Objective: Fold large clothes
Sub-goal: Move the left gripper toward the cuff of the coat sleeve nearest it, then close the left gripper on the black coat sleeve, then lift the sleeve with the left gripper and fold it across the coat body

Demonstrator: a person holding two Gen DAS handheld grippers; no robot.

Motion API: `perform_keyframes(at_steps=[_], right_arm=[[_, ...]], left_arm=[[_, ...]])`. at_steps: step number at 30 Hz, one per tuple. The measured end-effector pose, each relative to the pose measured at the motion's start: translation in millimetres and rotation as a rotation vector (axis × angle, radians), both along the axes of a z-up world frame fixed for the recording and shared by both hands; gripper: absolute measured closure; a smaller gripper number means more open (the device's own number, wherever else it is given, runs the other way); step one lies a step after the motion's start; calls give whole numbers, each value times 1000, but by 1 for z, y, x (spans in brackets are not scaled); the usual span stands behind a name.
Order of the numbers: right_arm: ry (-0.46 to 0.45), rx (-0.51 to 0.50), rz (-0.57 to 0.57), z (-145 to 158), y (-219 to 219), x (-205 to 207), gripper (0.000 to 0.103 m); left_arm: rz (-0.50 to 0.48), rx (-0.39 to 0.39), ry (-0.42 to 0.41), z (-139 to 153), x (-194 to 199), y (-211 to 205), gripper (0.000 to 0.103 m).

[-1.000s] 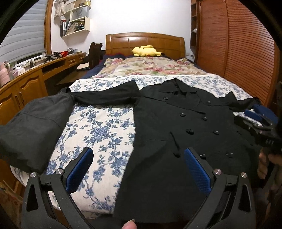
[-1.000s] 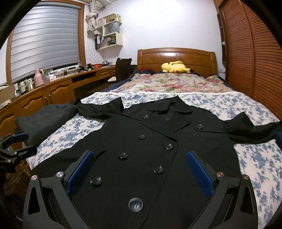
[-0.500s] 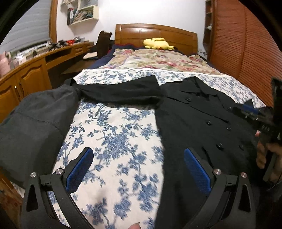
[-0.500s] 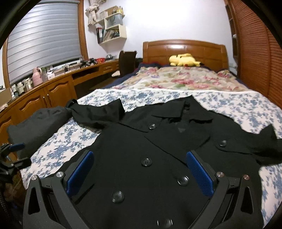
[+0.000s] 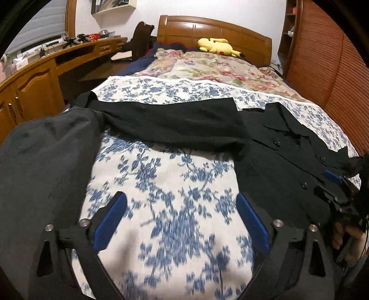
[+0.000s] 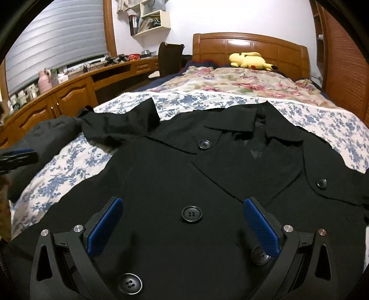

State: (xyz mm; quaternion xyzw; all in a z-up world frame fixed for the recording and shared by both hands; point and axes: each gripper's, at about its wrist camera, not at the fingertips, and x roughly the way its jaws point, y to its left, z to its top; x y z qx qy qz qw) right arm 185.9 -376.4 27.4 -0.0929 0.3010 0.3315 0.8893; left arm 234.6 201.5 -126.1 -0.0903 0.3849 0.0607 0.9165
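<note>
Though spread flat — black coat (image 6: pixel 175 175) on floral bedspread (image 5: pixel 166 207).

No text, label, brand, number or sign can be read in either view. Books and papers are seen on the wall shelf (image 6: pixel 151 19), but their spines are too small and blurred for any lettering to be made out. Small boxes (image 6: pixel 24 95) are lined up along the window sill, and whatever may be printed on them cannot be told at this size. No lettering is shown on the black coat (image 6: pixel 184 184), its buttons (image 6: pixel 191 214) or the yellow plush toy (image 6: pixel 250 60).
</note>
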Motion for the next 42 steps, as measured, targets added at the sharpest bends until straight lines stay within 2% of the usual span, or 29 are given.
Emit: perform_keyframes(at_steps=[2, 7, 9, 14, 19, 23, 28, 31, 33, 35, 37, 40, 42], right_arm=[[11, 1, 2, -1, 0, 2, 0], [5, -12, 7, -4, 6, 4, 0], [2, -15, 7, -4, 7, 3, 0], [-2, -21, 8, -4, 8, 1, 0], [-15, -34, 14, -5, 11, 0, 0], [-18, -36, 16, -6, 11, 0, 0], [-21, -37, 17, -7, 10, 0, 0], [-23, -39, 17, -7, 11, 0, 0], [-26, -42, 20, -7, 10, -1, 0], [-28, -44, 22, -7, 10, -1, 0], [-28, -43, 22, -8, 10, -1, 0], [-33, -43, 25, -7, 9, -1, 0], [-44, -47, 28, -7, 10, -3, 0]], left_arm=[[-7, -21, -2, -3, 14, 5, 28], [17, -34, -27, -5, 44, 18, 29], [30, -46, -27, -9, 58, 26, 33], [98, -46, -5, -24, 89, 52, 39], [164, -53, 26, -37, 109, 79, 40], [204, -89, 44, -43, 118, 96, 40], [242, -176, 69, -57, 127, 113, 44], [222, -226, 65, -60, 130, 116, 60], [202, -245, 56, -58, 132, 115, 86], [198, -215, 55, -53, 135, 109, 97], [181, -162, 34, -40, 134, 99, 100], [156, -132, -45, -17, 123, 81, 101], [133, -123, -58, -7, 116, 66, 101]])
